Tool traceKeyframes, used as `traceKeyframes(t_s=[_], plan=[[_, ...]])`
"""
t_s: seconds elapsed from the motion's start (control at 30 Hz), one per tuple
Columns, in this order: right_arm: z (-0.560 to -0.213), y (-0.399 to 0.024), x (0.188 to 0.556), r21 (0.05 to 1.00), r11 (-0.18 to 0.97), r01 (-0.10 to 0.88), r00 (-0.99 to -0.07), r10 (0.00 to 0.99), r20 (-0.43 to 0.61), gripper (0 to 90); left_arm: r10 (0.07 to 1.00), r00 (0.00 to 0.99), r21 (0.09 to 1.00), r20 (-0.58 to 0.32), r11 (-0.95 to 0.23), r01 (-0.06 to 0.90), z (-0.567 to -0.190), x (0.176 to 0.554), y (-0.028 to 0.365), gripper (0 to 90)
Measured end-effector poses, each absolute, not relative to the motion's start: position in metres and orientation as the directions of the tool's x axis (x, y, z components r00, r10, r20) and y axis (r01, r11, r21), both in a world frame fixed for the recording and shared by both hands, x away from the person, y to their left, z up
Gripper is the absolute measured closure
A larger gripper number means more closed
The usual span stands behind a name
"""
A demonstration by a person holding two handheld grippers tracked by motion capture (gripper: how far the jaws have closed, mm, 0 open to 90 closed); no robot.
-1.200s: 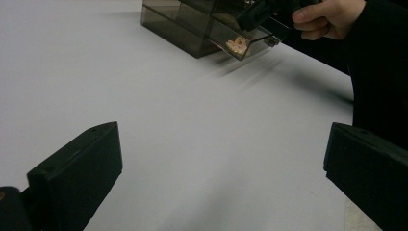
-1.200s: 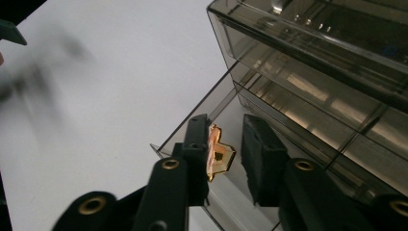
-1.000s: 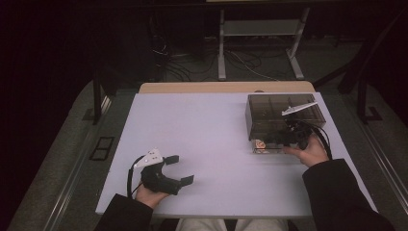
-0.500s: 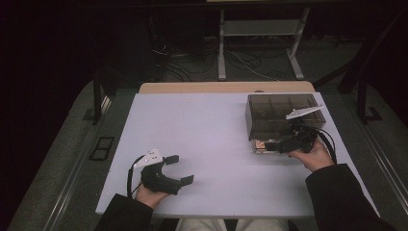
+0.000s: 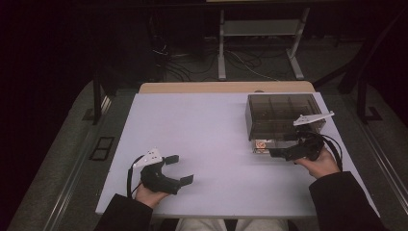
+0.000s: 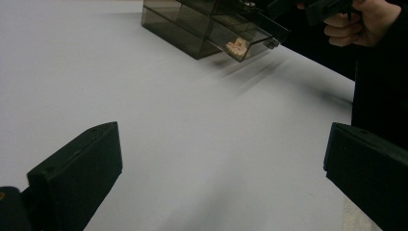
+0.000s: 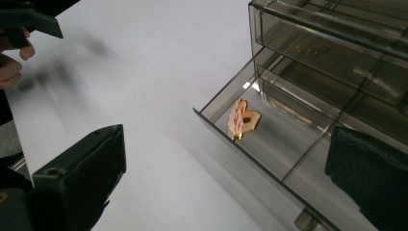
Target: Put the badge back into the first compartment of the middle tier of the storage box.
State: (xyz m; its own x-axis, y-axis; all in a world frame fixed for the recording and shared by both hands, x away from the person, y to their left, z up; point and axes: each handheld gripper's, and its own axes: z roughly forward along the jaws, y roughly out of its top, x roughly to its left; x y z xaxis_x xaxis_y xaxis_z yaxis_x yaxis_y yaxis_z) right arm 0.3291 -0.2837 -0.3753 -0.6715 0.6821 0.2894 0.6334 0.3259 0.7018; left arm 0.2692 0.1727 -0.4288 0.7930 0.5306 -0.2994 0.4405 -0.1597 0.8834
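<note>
Drawer (image 7: 269,144) of the smoked-plastic drawer box (image 5: 281,113) is pulled out toward the near side, at the far right of the bench (image 5: 216,134). Inside its left compartment lies a small orange-pink trinket (image 7: 243,119), flat on the drawer floor; can't tell what it is exactly. Same item visible through the drawer front in the left gripper view (image 6: 237,46).

Right gripper (image 5: 276,153) sits just near of the open drawer, jaws spread wide, holding nothing. From its own camera the jaws point at the drawer, with the trinket between and beyond them.

Left gripper (image 5: 180,169) is at the near left of the bench, well apart from the box, jaws open and empty, hand resting on the surface.

Progress, my read: drawer is open, so access is done. The trinket is not yet grasped and lies in its compartment. Left to do: either pick it out or push the drawer shut; pictures don't settle which. Rest of the bench is bare white surface.
</note>
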Motion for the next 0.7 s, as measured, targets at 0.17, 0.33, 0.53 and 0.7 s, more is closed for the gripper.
traceKeyframes(t_s=[0.17,0.33,0.53,0.7], plan=[[-0.378,-0.294,0.322,0.704,0.303,0.642,-0.657,0.690,0.302,0.1,0.531,0.792,0.881,-0.302,-0.162,0.444,-0.429,0.270,0.173,0.0],[-0.382,-0.302,0.315,0.709,0.284,0.646,-0.648,0.696,0.311,0.1,0.530,0.791,0.879,-0.307,-0.162,0.449,-0.430,0.270,0.172,0.0],[-0.388,-0.309,0.308,0.713,0.270,0.647,-0.643,0.696,0.320,0.1,0.530,0.791,0.877,-0.305,-0.166,0.450,-0.430,0.270,0.172,0.0],[-0.395,-0.314,0.302,0.711,0.267,0.651,-0.638,0.700,0.321,0.1,0.531,0.791,0.877,-0.304,-0.168,0.450,-0.430,0.270,0.172,0.0]])
